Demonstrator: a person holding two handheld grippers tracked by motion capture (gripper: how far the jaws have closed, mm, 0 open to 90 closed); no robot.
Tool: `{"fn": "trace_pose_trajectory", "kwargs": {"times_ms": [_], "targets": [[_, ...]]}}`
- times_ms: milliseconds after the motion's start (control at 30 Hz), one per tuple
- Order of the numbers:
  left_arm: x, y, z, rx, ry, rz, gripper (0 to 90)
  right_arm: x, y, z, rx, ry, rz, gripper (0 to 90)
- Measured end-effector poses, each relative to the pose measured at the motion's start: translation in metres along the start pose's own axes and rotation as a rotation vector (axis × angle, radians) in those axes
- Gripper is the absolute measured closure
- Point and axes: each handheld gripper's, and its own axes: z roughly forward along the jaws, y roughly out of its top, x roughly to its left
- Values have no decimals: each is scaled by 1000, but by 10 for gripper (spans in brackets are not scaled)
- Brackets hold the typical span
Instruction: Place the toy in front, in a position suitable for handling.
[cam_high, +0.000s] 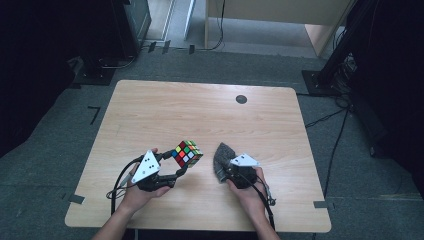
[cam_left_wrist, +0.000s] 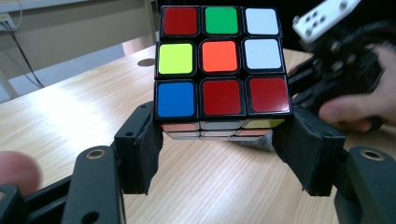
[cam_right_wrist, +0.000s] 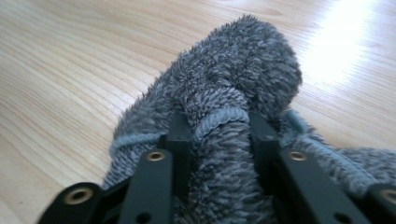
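The cube (cam_left_wrist: 220, 65) is sitting lower centre of the high view, tilted on a corner, and I'm holding it in the left gripper (cam_left_wrist: 219, 154). Its jaws are spread wide, pinching the bottom layer from 2 opposite sides. I'm guessing it's light and rigid, but the glossy plastic is slippery and the layers can twist, so squeezing flat faces at mid-height looks safer than corners. Just right of it, the grey cloth (cam_right_wrist: 233, 93) is bunched up in my right gripper (cam_right_wrist: 218, 135), jaws nearly closed on a thick fold. It's soft, floppy and grippy, so any fold works. Both are hovering near the table (cam_high: 150, 110).
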Motion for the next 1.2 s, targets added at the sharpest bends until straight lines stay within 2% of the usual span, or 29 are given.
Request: {"fn": "trace_pose_trajectory", "kwargs": {"times_ms": [67, 167, 233, 267, 333, 433, 467, 533, 567, 600, 633, 667, 733, 767, 800, 867, 933, 1000, 1033, 1067, 1100, 1200], "targets": [[-3, -1, 2, 20, 11, 33, 346, 1, 3, -9, -41, 2, -1, 726], [-11, -2, 8, 66, 44, 102, 347, 8, 14, -34, -197, 70, -1, 723], [-17, -5, 14, 100, 62, 143, 347, 19, 24, -54, -314, 94, -49, 721], [-19, -5, 16, 114, 67, 159, 347, 26, 28, -63, -353, 94, -85, 721], [-25, -6, 20, 132, 73, 178, 347, 43, 37, -77, -391, 112, -151, 720], [-33, -5, 25, 155, 56, 212, 348, 74, 43, -84, -391, 143, -258, 719], [-37, -4, 26, 156, 48, 223, 348, 85, 44, -83, -369, 140, -301, 718], [-43, -3, 26, 155, 42, 246, 348, 100, 44, -77, -303, 108, -374, 715], [-45, -3, 27, 160, 46, 256, 349, 103, 42, -74, -288, 88, -390, 715], [-46, -4, 27, 163, 47, 265, 348, 102, 41, -72, -285, 68, -397, 715], [-46, -4, 27, 163, 43, 266, 348, 98, 41, -71, -276, 60, -381, 714], [-45, -5, 27, 162, 42, 266, 348, 92, 41, -71, -276, 45, -352, 714], [-45, -5, 26, 155, 45, 263, 348, 79, 43, -73, -288, -22, -298, 712], [-44, -5, 26, 153, 46, 260, 348, 74, 43, -75, -293, -40, -277, 712], [-44, -4, 25, 149, 47, 258, 348, 71, 43, -77, -302, -33, -263, 711], [-43, -4, 25, 145, 49, 260, 348, 75, 43, -80, -331, 17, -276, 708], [-45, -4, 25, 143, 47, 266, 348, 89, 42, -80, -339, 62, -358, 705], [-46, -3, 24, 136, 31, 266, 348, 103, 40, -78, -320, 83, -449, 703], [-46, -2, 23, 133, 26, 267, 348, 107, 40, -77, -307, 87, -477, 702], [-46, -2, 23, 133, 27, 268, 348, 107, 40, -76, -295, 85, -479, 702], [-45, -2, 22, 134, 27, 268, 349, 103, 41, -76, -294, 94, -461, 703], [-43, -2, 21, 125, 24, 255, 348, 80, 45, -79, -292, 40, -362, 703]]}}
